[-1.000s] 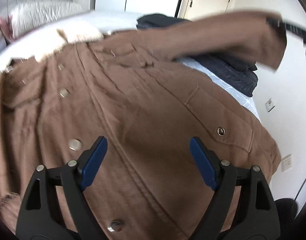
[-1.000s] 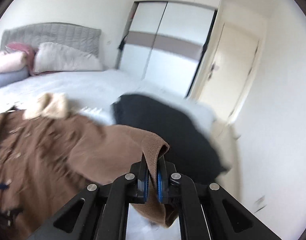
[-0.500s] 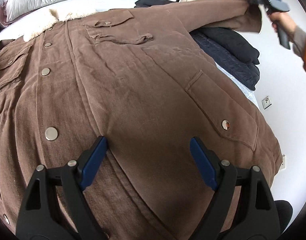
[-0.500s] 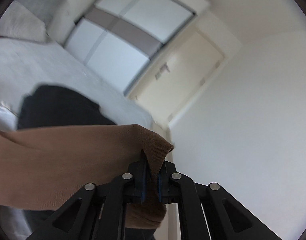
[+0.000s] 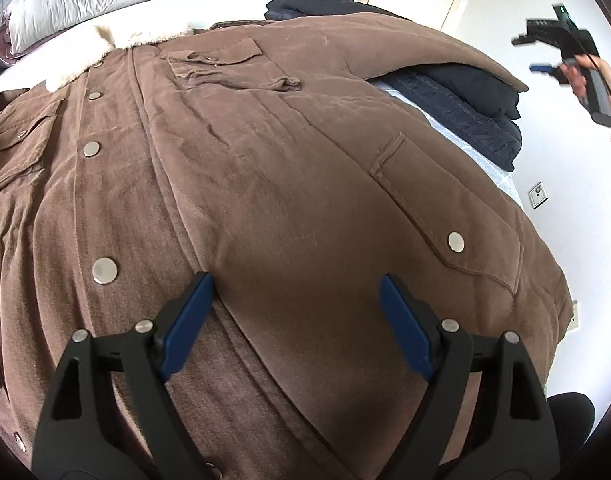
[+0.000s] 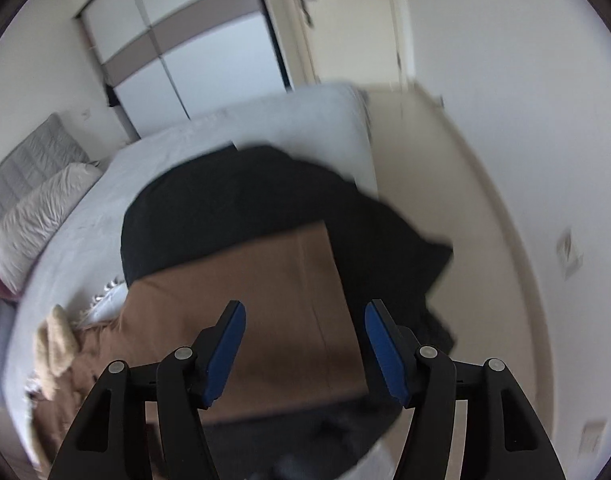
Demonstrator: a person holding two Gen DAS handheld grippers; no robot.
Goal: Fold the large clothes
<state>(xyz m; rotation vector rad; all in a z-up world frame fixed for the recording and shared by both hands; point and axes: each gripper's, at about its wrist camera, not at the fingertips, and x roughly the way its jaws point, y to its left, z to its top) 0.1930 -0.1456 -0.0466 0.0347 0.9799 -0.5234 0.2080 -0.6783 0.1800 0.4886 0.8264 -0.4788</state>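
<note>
A large brown jacket (image 5: 289, 168) with a cream fleece collar (image 5: 117, 42) lies front up on the bed, its snap buttons showing. Its right sleeve (image 5: 417, 44) lies stretched out over dark clothes. My left gripper (image 5: 295, 320) is open and empty, low over the jacket's lower front. My right gripper (image 6: 303, 344) is open and empty above the sleeve's cuff end (image 6: 265, 304). It also shows in the left wrist view (image 5: 553, 50), held up at the far right.
A pile of dark navy and black clothes (image 5: 461, 96) lies on the bed's right side under the sleeve, also in the right wrist view (image 6: 233, 196). Pillows (image 5: 73, 4) and a grey headboard are at the far left. A white wall and door are to the right.
My right gripper has opened and let go of the sleeve cuff, which now lies flat over the dark clothes. My left gripper stays open over the jacket.
</note>
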